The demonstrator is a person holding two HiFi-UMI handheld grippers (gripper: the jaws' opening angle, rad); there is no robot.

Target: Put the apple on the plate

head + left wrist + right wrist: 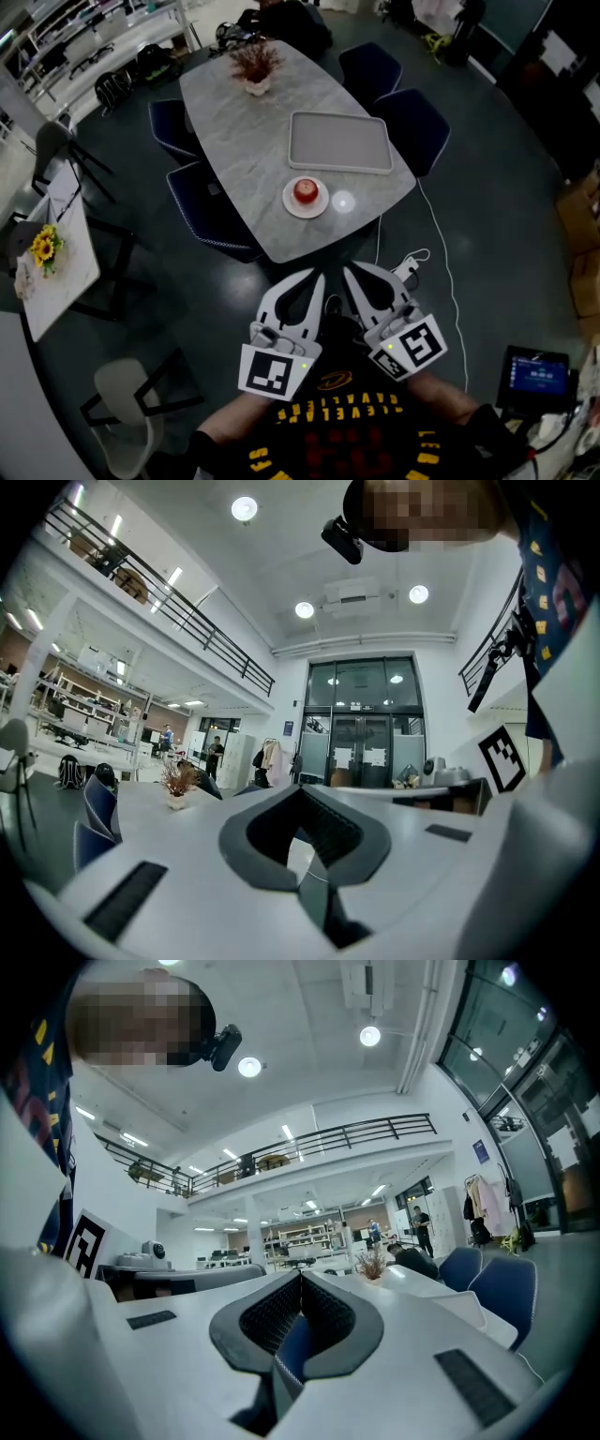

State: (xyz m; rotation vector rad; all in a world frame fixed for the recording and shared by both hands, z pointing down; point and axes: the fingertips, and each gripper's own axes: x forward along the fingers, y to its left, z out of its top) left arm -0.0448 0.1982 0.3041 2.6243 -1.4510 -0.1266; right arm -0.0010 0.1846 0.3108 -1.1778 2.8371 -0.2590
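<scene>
A red apple (306, 191) sits on a small white plate (290, 203) near the front edge of the grey marble table (244, 131). Both grippers are held low and close to the person's body, well short of the table. My left gripper (319, 275) is shut with nothing between its jaws, and so is my right gripper (347, 269). In the left gripper view the left gripper (302, 789) points level across the room, as does the right gripper (301, 1276) in the right gripper view. Neither of those views shows the apple or the plate.
A grey tray (339, 142) lies behind the plate, and a potted dry plant (255, 67) stands at the table's far end. Blue chairs (411, 127) flank the table. A white cable (441, 253) trails on the floor. A small table with sunflowers (43, 248) stands left.
</scene>
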